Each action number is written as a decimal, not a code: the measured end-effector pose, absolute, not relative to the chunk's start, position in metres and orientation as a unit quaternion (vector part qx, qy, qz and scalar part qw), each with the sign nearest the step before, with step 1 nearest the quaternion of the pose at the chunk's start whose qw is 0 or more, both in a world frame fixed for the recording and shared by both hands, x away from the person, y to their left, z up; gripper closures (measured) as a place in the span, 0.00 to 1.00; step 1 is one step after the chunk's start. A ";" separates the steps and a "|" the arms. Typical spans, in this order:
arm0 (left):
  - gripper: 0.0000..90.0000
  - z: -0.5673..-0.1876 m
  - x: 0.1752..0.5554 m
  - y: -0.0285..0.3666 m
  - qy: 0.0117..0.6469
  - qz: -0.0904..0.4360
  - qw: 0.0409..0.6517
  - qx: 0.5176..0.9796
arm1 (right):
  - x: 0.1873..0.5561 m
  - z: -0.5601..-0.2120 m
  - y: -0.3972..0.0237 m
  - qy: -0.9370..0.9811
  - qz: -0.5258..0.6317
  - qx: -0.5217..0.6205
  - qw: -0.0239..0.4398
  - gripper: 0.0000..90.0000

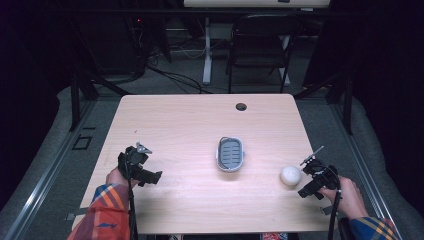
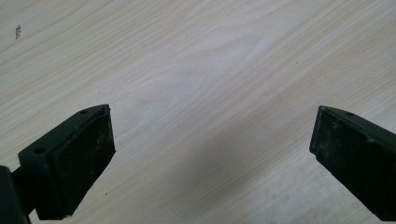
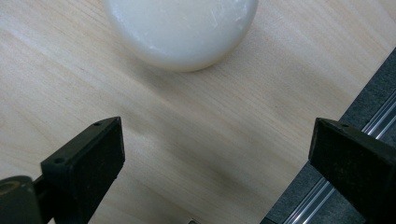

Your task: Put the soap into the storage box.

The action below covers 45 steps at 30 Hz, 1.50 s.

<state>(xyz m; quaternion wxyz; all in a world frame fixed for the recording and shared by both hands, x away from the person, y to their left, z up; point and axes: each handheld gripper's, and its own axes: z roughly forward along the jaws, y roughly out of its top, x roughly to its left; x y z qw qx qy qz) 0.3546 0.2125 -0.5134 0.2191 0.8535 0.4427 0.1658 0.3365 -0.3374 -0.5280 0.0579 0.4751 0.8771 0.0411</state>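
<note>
White ball near the table's right edge, just ahead of the right gripper, jaws spread wide and empty, lined up as if to close around it. Grey oval basket mid-table, well apart, likely the drop spot. Left gripper parked at the left over bare wood, jaws wide open, holding nothing.

Dim room, lit wooden tabletop

A pale wood tabletop with a round cable hole stands on grey floor. Behind it a black folding chair sits beside a white desk leg, with cables trailing across the floor. Dark curtains close off the sides. Light falls mainly on the tabletop.
</note>
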 end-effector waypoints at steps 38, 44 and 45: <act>0.00 -0.514 0.355 0.212 0.441 0.163 0.218 0.855 | 0.345 -0.524 -0.329 0.901 0.045 0.431 0.037 0.00; 0.00 -0.514 0.355 0.212 0.441 0.162 0.218 0.855 | 0.348 -0.525 -0.327 0.897 0.060 0.435 0.045 0.00; 0.00 -0.514 0.355 0.212 0.441 0.162 0.218 0.855 | 0.349 -0.523 -0.327 0.901 0.051 0.429 0.042 0.00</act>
